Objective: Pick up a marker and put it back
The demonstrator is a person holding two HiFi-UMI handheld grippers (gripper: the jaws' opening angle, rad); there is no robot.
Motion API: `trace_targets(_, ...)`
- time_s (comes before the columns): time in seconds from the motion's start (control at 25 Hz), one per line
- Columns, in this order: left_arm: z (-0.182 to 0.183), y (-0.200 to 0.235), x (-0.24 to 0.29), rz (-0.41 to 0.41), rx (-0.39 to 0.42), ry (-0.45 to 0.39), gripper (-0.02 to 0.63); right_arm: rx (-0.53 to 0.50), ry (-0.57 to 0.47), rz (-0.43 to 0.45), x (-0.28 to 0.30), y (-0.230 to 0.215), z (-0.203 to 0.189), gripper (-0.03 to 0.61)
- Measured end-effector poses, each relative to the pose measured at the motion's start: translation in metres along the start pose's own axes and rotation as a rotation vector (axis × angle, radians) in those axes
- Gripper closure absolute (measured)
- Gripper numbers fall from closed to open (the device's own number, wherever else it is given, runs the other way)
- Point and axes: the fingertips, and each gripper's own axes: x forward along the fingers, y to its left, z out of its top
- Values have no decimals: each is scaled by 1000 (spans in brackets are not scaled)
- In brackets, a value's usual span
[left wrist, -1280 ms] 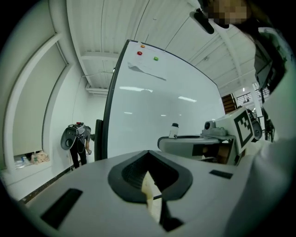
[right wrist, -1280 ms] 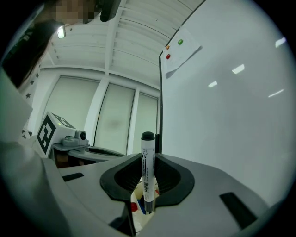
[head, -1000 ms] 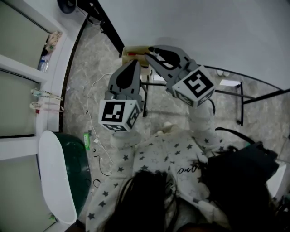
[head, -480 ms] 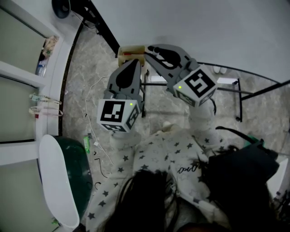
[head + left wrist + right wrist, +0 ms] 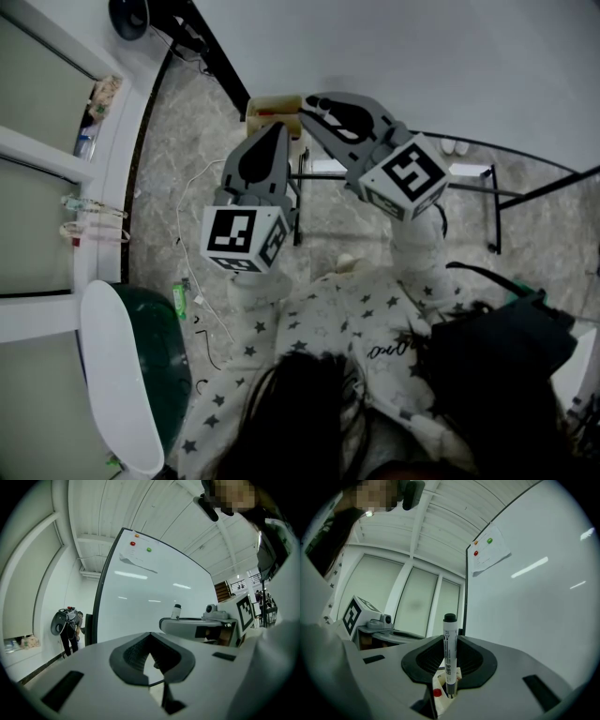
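Right gripper (image 5: 443, 689): the jaws are closed on the marker (image 5: 449, 653) and pinch the lower part of its barrel.
Marker: it stands upright between these jaws, with the black cap at 12 o'clock. The barrel is white, and its print is too small to read. The lower end is at a small cream box (image 5: 440, 701); I cannot tell if it touches it.
Left gripper (image 5: 151, 668): the jaws are brought together, with only a thin slit of light between the pads and nothing in them.
Both grippers: in the head view the left gripper (image 5: 277, 131) is at 8 o'clock from the right gripper (image 5: 311, 108). They are close but apart, and both point toward 12 o'clock.
Box (image 5: 267, 103): it is just beside the right gripper's tip, at 9 o'clock from it, at the lower edge of the whiteboard (image 5: 422, 56).
Whiteboard top: the left gripper view shows a red magnet (image 5: 132, 543), a green magnet (image 5: 149, 550) and a sheet of paper (image 5: 137, 562).
Person: a garment with stars (image 5: 347, 328) is at 6 o'clock in the head view.
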Motion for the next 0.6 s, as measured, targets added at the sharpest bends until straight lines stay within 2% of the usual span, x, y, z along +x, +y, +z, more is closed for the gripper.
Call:
trace_targets(0.32,1,0,2,-6,10,-4,613,3,4,-3,1,-1,0,503)
trace_targets(0.6,-12,13,6,20,5,11,613,46,-68,-3,15,-9,0,503)
